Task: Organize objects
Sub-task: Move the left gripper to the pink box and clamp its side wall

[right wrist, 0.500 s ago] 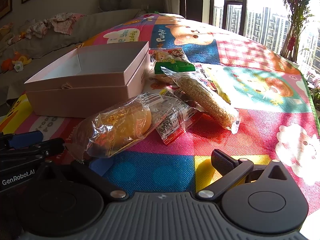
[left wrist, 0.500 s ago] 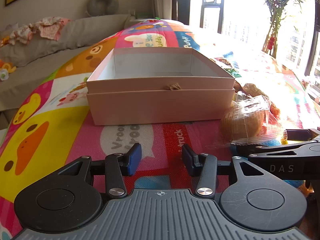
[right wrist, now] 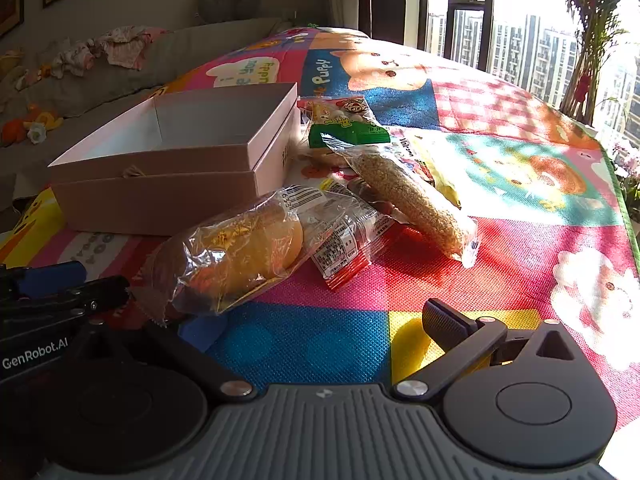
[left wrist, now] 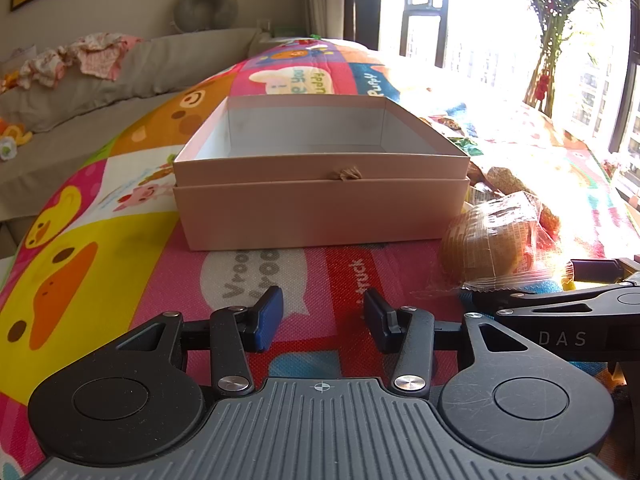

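Bare mat (left wrist: 320, 276) before box (left wrist: 320, 212)

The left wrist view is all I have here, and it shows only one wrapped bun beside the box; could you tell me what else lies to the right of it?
Observer: Behind the wrapped bun lies a long sesame stick in clear wrap, pointing away from the box.
Operator: Thank you. Is anything else there?
Observer: Yes, a green and white snack packet lies close beside the box's far right corner.
Operator: And the right gripper?
Observer: The right gripper is open, its jaws wide apart, with the bun's near end just ahead of its left finger.
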Demonstrator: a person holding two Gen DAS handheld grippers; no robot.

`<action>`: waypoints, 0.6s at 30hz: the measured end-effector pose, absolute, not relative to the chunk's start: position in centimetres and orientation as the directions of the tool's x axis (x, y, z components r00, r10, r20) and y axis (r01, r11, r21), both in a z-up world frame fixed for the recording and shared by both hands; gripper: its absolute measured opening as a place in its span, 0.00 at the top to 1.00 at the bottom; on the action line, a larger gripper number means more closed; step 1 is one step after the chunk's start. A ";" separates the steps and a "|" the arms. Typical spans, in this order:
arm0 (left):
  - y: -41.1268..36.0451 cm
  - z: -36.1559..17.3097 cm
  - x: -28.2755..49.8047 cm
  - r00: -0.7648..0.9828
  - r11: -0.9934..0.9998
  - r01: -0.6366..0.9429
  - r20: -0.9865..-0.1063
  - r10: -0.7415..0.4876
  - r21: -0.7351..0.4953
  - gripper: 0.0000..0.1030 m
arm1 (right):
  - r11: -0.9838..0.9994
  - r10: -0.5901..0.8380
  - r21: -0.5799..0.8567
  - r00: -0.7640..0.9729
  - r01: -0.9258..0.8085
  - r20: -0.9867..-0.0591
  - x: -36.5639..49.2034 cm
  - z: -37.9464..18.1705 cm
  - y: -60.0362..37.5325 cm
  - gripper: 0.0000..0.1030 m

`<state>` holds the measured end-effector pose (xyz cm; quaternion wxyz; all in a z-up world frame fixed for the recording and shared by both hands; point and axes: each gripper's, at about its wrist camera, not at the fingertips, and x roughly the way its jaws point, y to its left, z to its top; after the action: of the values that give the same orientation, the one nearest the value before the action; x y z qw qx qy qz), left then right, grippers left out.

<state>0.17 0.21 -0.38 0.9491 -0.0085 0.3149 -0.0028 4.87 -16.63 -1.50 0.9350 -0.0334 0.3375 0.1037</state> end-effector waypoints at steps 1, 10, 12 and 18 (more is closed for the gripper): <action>0.2 -0.4 0.2 0.802 1.000 0.000 -0.598 -0.011 -0.018 0.51 | 0.976 0.171 0.007 0.751 -0.216 -0.638 4.9 -1.5 -16.6 0.00; 0.3 -0.4 0.2 0.802 1.000 0.000 -0.598 -0.012 -0.019 0.51 | 0.976 0.173 0.007 0.747 -0.220 -0.642 4.8 -1.4 -16.7 0.00; 0.2 -0.4 0.2 0.802 1.000 0.000 -0.598 -0.010 -0.016 0.51 | 0.974 0.177 0.006 0.740 -0.227 -0.649 4.9 -1.3 -16.7 0.00; 0.3 -0.6 0.2 0.802 1.000 0.000 -0.598 -0.008 -0.013 0.51 | 0.967 0.187 0.001 0.710 -0.254 -0.679 5.3 -1.1 -16.7 0.00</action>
<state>0.23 0.26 -0.56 0.9491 -0.0061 0.3149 -0.0022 5.33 -16.74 -1.08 0.9235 -0.0461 0.3617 0.1194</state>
